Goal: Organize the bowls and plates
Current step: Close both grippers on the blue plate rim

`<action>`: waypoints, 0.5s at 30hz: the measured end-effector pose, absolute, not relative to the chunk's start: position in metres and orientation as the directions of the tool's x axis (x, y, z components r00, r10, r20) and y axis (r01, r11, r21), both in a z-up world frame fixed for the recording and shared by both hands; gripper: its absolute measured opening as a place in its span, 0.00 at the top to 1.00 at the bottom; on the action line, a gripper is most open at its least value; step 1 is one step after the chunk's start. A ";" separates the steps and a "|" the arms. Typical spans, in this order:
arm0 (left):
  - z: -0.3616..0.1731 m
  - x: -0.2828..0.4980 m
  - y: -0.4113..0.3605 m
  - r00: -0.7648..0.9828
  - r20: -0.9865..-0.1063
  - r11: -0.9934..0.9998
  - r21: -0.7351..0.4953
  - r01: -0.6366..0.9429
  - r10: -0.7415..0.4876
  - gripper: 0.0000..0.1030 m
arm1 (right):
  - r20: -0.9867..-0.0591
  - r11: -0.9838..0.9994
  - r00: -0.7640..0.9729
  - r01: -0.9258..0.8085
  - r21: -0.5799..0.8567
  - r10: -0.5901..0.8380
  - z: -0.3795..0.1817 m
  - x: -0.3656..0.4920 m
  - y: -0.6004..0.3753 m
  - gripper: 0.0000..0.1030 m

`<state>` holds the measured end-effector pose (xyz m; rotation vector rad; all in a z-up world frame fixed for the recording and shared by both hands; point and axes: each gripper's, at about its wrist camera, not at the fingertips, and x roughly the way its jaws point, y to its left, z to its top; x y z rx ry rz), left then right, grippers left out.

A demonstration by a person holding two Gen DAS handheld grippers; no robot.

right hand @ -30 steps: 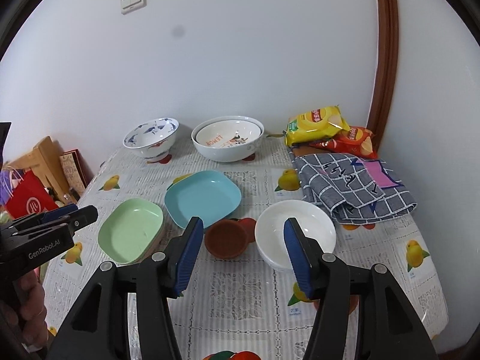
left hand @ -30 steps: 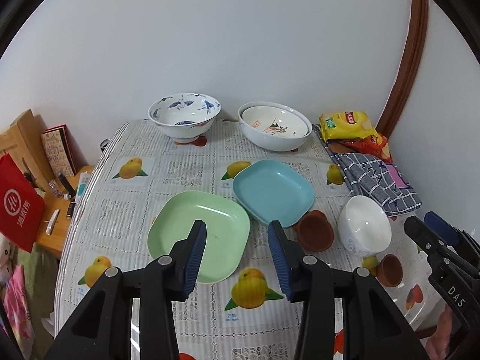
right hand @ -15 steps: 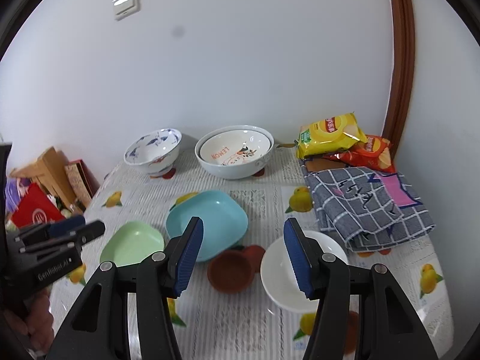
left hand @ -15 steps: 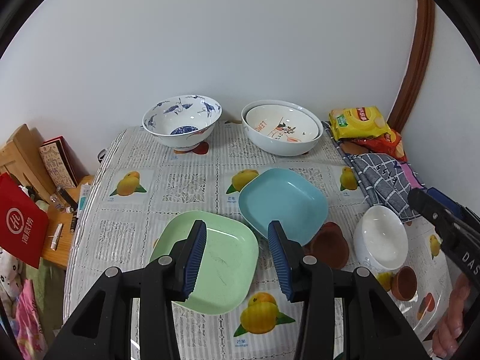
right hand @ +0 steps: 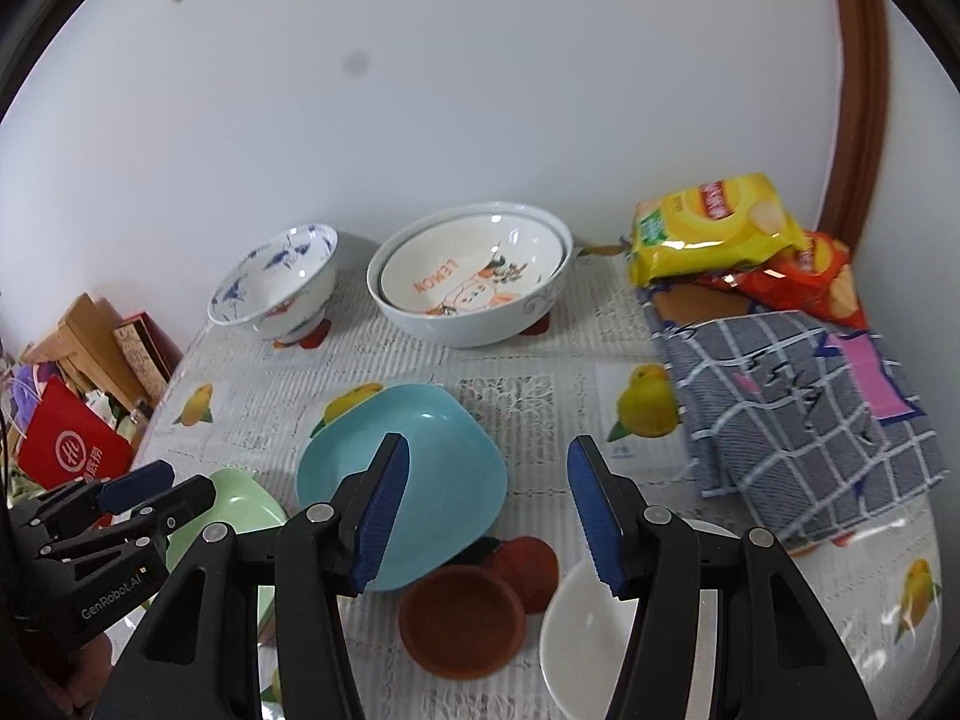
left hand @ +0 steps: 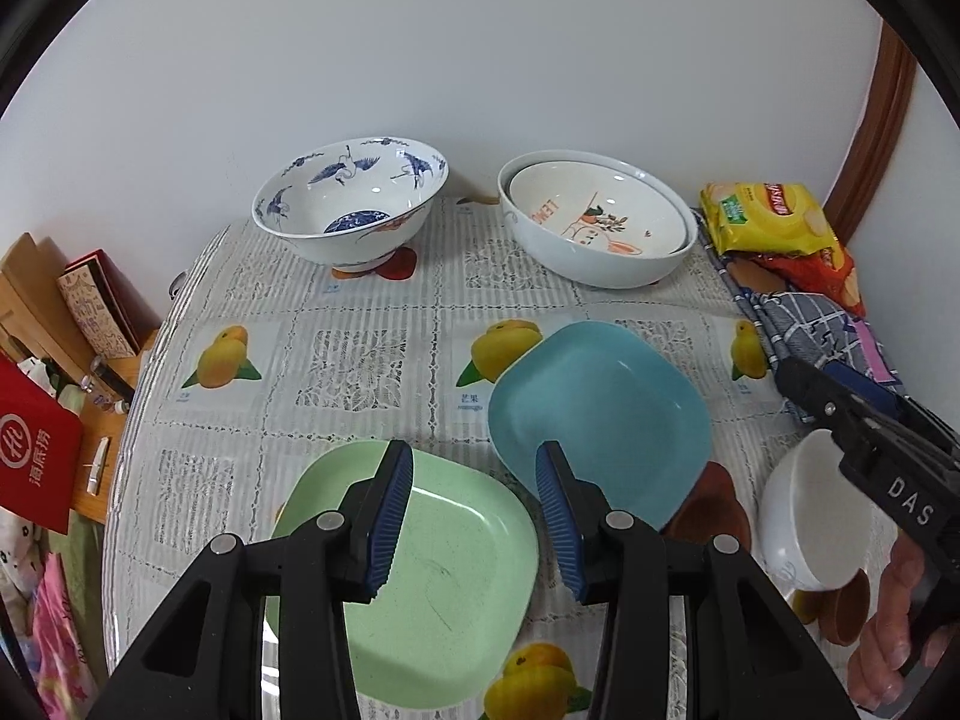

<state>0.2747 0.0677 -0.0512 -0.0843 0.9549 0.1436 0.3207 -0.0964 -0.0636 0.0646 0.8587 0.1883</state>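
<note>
While both grippers hover over the table (left hand: 360,324), jaws wide and empty, the left gripper (left hand: 474,516) sits above the green plate (left hand: 420,588) and the right gripper (right hand: 489,516) above the blue plate (right hand: 420,480), which overlaps a brown saucer (right hand: 462,624). White bowl (right hand: 582,648) beside it, seemingly empty. At the wall: crane bowl (left hand: 351,210), and a lemon bowl (left hand: 594,216) nested in a larger bowl (left hand: 600,267).

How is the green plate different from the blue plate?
The green plate lies flat on the table, while the blue plate is tipped up, its near edge resting on a brown dish. The green plate sits under the left gripper; the blue plate is farther back, beside it. Both are squarish with rounded corners, and both are empty.
</note>
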 end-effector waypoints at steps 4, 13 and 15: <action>-0.061 0.290 0.069 0.554 -0.827 0.987 0.010 -0.162 0.100 0.61 | -0.770 0.982 0.610 -0.131 0.139 0.190 -0.084 0.339 -0.092 0.46; -0.093 0.322 0.060 0.513 -0.855 0.991 -0.003 -0.137 0.069 0.61 | -0.819 0.987 0.551 -0.109 0.117 0.158 -0.120 0.364 -0.085 0.48; -0.101 0.328 0.060 0.500 -0.864 0.991 -0.019 -0.136 0.052 0.61 | -0.830 0.988 0.536 -0.108 0.112 0.153 -0.126 0.367 -0.084 0.48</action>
